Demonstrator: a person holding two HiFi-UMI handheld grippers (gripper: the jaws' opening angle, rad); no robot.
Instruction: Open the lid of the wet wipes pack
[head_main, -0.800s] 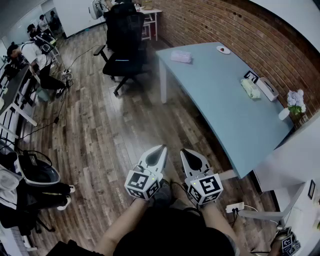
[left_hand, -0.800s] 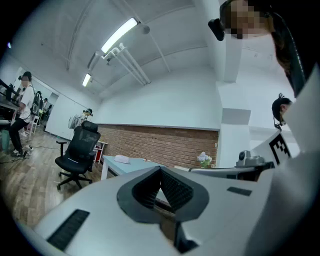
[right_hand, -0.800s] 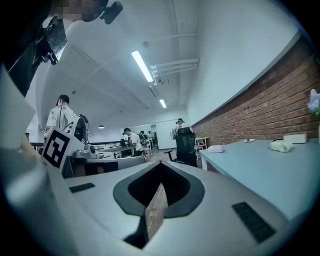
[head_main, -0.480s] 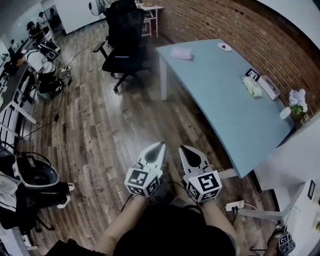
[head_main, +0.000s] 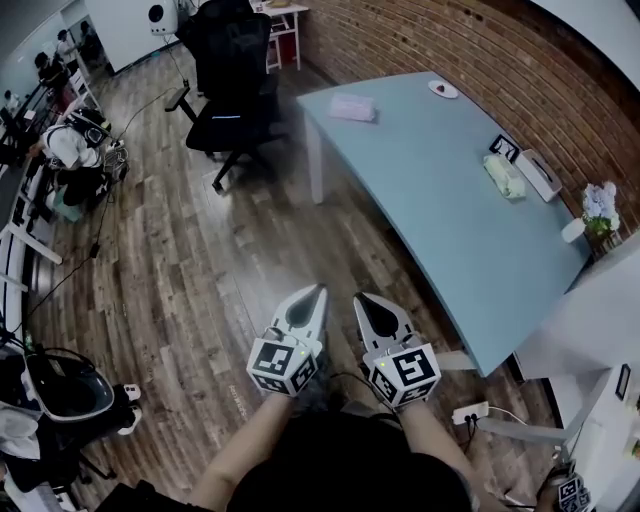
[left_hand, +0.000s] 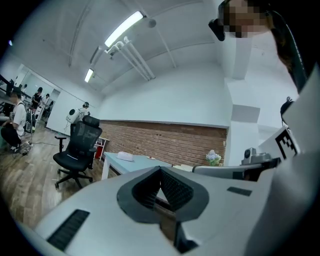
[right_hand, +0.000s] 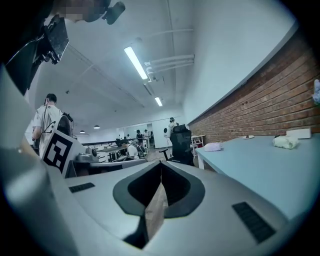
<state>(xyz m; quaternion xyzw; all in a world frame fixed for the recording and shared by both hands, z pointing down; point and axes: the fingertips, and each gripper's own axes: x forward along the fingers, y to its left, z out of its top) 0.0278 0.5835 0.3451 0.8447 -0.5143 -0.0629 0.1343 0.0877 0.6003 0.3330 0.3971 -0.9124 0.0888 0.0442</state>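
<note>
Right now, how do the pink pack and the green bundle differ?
The pink pack is flat and lies alone near the table's far end; the green bundle is lumpy and sits beside a white box by the brick wall. Both rest on the table, untouched.

The wet wipes pack (head_main: 352, 107) is a pale, flat, soft-looking packet lying on the blue worktop (head_main: 440, 190) near its far left corner. It is too distant to read its lid.
</note>
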